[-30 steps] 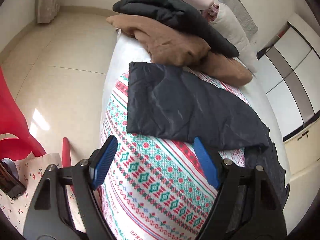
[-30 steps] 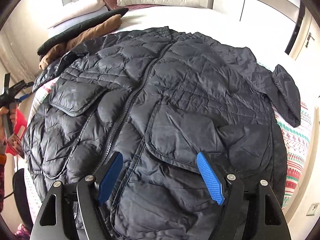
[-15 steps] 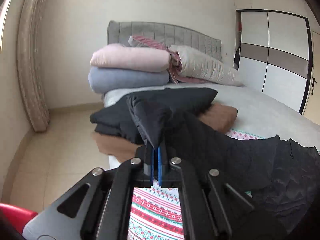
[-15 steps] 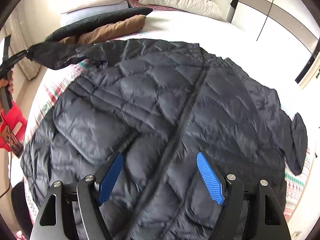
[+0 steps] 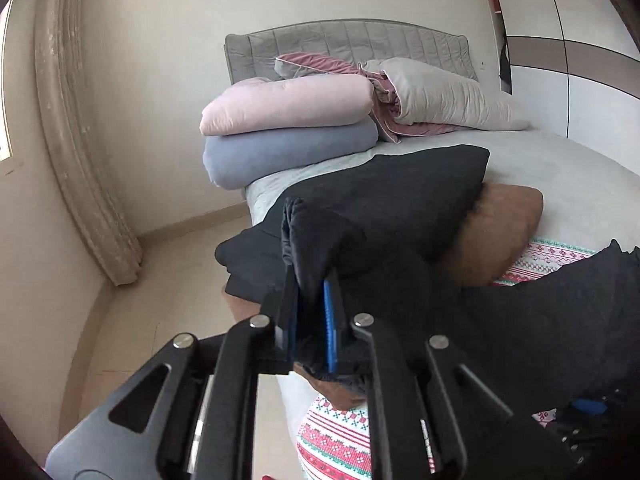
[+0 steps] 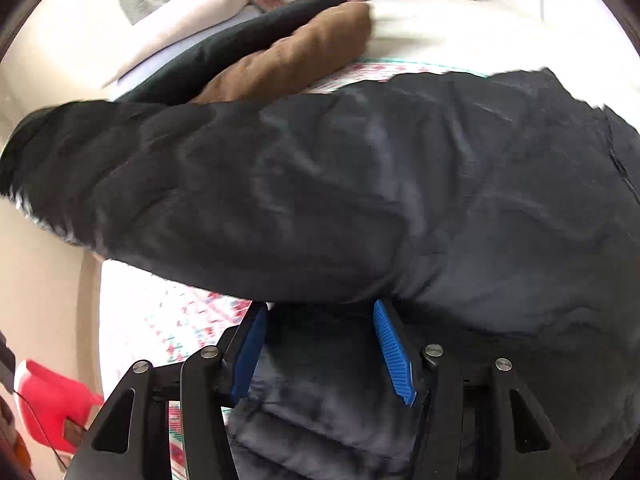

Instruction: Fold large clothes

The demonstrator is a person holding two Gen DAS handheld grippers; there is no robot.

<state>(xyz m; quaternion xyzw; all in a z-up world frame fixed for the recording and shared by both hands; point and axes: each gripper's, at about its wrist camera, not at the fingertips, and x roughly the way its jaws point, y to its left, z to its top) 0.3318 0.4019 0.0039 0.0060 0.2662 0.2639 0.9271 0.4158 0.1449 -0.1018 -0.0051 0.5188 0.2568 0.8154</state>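
Note:
A black quilted jacket (image 6: pixel 440 200) lies spread on the patterned bedspread (image 6: pixel 160 320). My left gripper (image 5: pixel 310 316) is shut on the cuff of the jacket's sleeve (image 5: pixel 312 240) and holds it raised above the bed's edge. The lifted sleeve (image 6: pixel 160 184) stretches across the right wrist view. My right gripper (image 6: pixel 320 336) is open, its blue pads just below the sleeve and over the jacket's body, holding nothing.
Folded black (image 5: pixel 400 192) and brown (image 5: pixel 500 232) clothes are stacked near the head of the bed. Pink and blue pillows (image 5: pixel 288 128) and a beige duvet (image 5: pixel 440 96) lie at the headboard. A red chair (image 6: pixel 52 400) stands on the floor left of the bed. A wardrobe (image 5: pixel 580 60) is at the right.
My left gripper closed on the sleeve cuff and lifted it, now a little higher. My right gripper moved in low towards the jacket, close under the raised sleeve.

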